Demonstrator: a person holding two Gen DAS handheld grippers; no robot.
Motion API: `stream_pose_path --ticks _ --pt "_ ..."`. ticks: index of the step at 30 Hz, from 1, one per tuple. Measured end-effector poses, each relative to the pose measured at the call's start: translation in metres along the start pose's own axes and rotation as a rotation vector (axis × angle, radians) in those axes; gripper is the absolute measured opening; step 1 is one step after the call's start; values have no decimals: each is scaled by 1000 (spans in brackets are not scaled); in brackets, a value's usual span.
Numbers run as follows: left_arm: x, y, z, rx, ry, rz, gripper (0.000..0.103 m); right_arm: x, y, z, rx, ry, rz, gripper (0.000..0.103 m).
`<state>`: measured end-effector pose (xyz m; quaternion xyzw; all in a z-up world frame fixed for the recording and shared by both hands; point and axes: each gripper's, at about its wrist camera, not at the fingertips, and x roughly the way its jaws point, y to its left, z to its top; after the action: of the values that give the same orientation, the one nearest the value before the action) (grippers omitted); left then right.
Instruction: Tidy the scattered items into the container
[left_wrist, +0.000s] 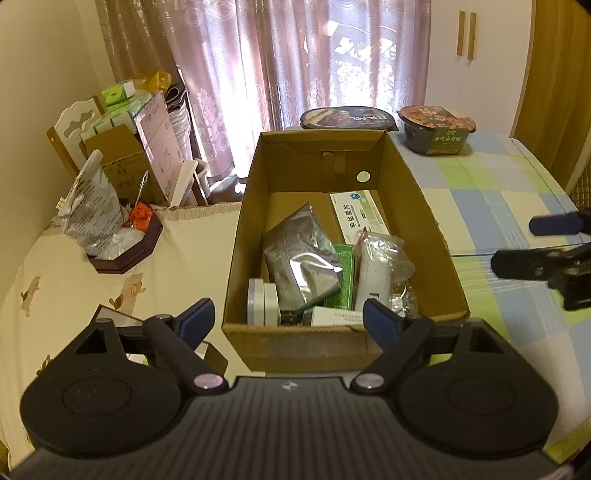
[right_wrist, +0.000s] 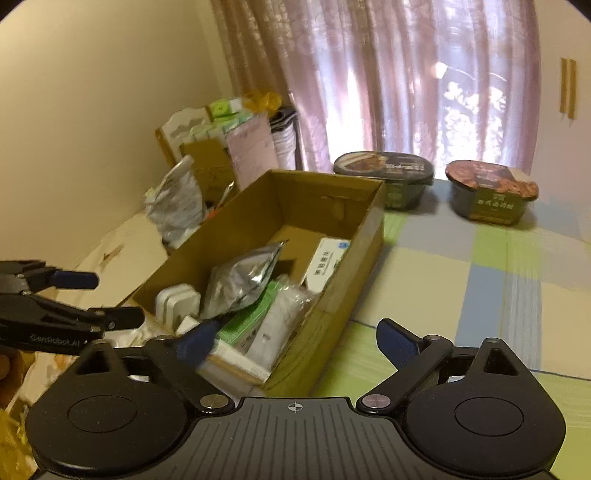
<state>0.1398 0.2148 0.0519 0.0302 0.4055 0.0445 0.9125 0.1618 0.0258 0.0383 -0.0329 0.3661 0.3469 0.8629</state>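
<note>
Box (left_wrist: 421, 206) mid-bed, holding foil pouch (left_wrist: 301, 254), white carton (left_wrist: 360, 214), green packet (left_wrist: 343, 273), wrapped bottle (left_wrist: 375, 273). Left gripper (left_wrist: 288, 317) near edge, jaws apart, empty. Right gripper (right_wrist: 295, 339) right of box, jaws apart, empty. Two bowls (left_wrist: 436, 129) far right.

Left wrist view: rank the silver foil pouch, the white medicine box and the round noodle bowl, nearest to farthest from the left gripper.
1. Silver foil pouch, in the cardboard box's near half.
2. White medicine box, deeper in the box, right side.
3. Round noodle bowl, beyond the box, far right.

Left gripper hangs open.
</note>
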Motion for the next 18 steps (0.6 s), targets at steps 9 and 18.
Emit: stream_pose_path --ticks 9,18 --pt "-28 -1 -10 -22 -6 5 100 -24 13 -9 -11 29 -2 98" --pt "-60 -10 -15 -43 -17 15 102 -52 26 -22 -8 70 -19 98"
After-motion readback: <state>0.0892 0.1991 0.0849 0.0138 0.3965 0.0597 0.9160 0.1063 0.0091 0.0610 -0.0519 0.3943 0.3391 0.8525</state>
